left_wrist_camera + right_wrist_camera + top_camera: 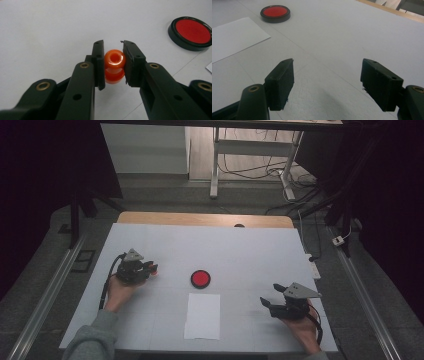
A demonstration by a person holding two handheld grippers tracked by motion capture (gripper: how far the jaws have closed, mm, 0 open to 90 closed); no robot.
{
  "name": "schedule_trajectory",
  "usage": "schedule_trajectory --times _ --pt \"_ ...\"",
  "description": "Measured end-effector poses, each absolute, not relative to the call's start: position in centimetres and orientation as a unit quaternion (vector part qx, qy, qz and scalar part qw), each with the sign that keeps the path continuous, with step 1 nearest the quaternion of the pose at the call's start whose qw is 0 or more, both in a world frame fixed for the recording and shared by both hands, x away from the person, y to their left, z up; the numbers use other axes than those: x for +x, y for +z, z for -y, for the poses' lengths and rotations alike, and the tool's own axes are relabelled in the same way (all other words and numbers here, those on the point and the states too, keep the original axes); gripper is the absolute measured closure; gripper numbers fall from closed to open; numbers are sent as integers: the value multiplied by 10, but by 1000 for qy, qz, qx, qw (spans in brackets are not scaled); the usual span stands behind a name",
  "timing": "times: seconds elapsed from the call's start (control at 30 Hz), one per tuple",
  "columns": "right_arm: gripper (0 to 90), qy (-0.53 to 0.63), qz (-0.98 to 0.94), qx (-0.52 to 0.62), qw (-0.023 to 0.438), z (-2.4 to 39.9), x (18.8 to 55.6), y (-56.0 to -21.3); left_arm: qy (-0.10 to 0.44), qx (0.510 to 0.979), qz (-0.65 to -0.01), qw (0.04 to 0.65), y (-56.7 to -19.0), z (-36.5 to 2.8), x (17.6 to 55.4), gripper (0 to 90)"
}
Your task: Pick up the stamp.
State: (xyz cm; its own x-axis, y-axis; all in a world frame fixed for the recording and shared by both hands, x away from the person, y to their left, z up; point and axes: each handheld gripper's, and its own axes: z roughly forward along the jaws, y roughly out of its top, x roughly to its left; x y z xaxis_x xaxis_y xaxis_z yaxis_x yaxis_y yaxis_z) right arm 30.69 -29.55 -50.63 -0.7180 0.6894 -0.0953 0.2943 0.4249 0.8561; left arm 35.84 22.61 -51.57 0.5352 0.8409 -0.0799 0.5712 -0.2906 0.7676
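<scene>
A small orange spool-shaped piece (114, 65) with a hole in its top sits between the pads of my left gripper (113, 50), which is shut on it just above the white table. In the high view that gripper (151, 268) lies at the table's left, with the orange piece (155, 267) at its tip, pointing right. A round red disc with a black rim (200, 278) lies in the middle of the table, to the right of the held piece (192, 31). My right gripper (271, 295) rests at the front right, open, with nothing between its jaws (327, 67).
A white sheet of paper (202, 316) lies just in front of the red disc (275, 13), and its corner reaches towards the right gripper (234, 37). A white mat (225, 245) covers the table, with a wooden edge (205, 218) at the far side.
</scene>
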Motion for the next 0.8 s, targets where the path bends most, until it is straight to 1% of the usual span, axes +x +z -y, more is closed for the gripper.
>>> schedule_trajectory --times 0.57,0.8 --pt "271 443 -814 301 225 294 306 -506 169 776 -441 419 -496 -230 351 723" --pt "278 446 -811 303 226 293 307 -503 157 770 -435 439 -489 -230 348 723"
